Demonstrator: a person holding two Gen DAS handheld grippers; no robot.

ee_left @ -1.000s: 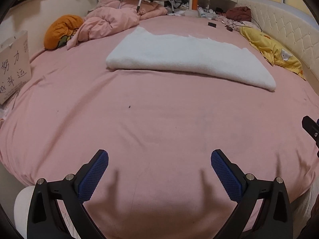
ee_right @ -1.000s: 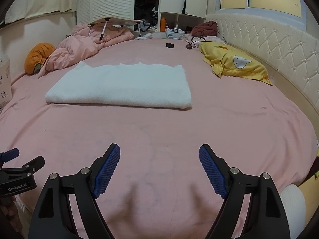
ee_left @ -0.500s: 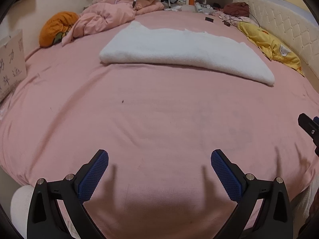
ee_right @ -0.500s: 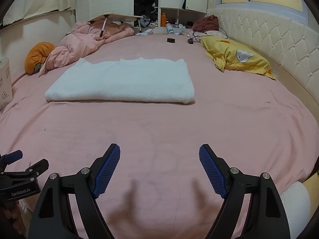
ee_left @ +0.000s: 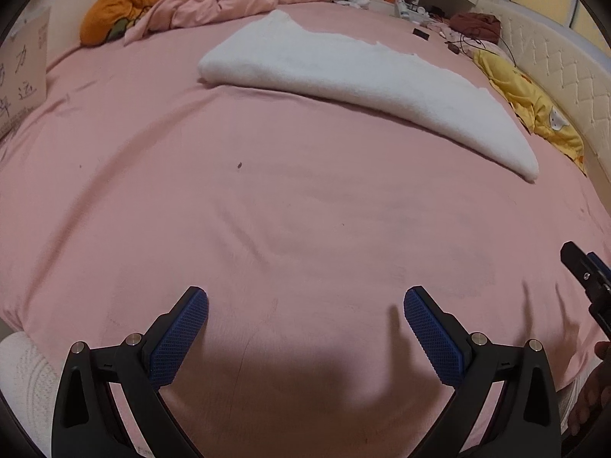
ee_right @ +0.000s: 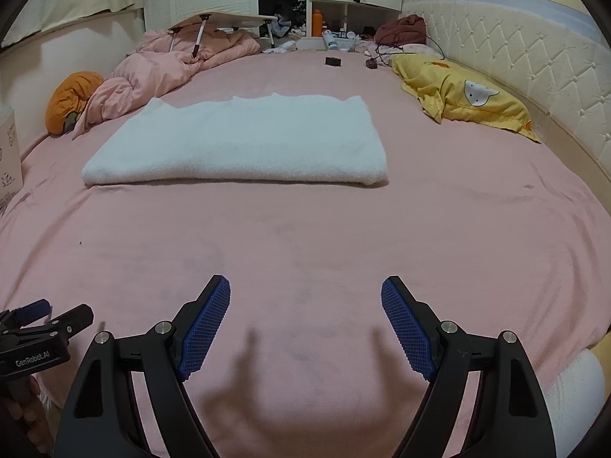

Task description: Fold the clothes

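Observation:
A white fluffy garment (ee_left: pixel 355 84) (ee_right: pixel 244 145), folded into a long flat rectangle, lies across the middle of the pink bed (ee_left: pixel 267 210) (ee_right: pixel 305 236). My left gripper (ee_left: pixel 305 305) hovers open over the near part of the bed, well short of the garment, with nothing between its blue pads. My right gripper (ee_right: pixel 305 297) is also open and empty, a similar distance in front of the garment. Each view catches the other gripper at its edge: the right one (ee_left: pixel 588 278) and the left one (ee_right: pixel 38 328).
A crumpled pink duvet (ee_right: pixel 172 65) and an orange cushion (ee_right: pixel 70 99) lie at the far left. A yellow pillow (ee_right: pixel 462 95) rests by the padded headboard (ee_right: pixel 534 61) on the right. A small folding table (ee_right: pixel 225 19) and clutter stand at the far edge. A cardboard sign (ee_left: pixel 23 72) stands left.
Both grippers have moved forward and lower toward the bed, so the white garment looks nearer. Both stay open and empty.

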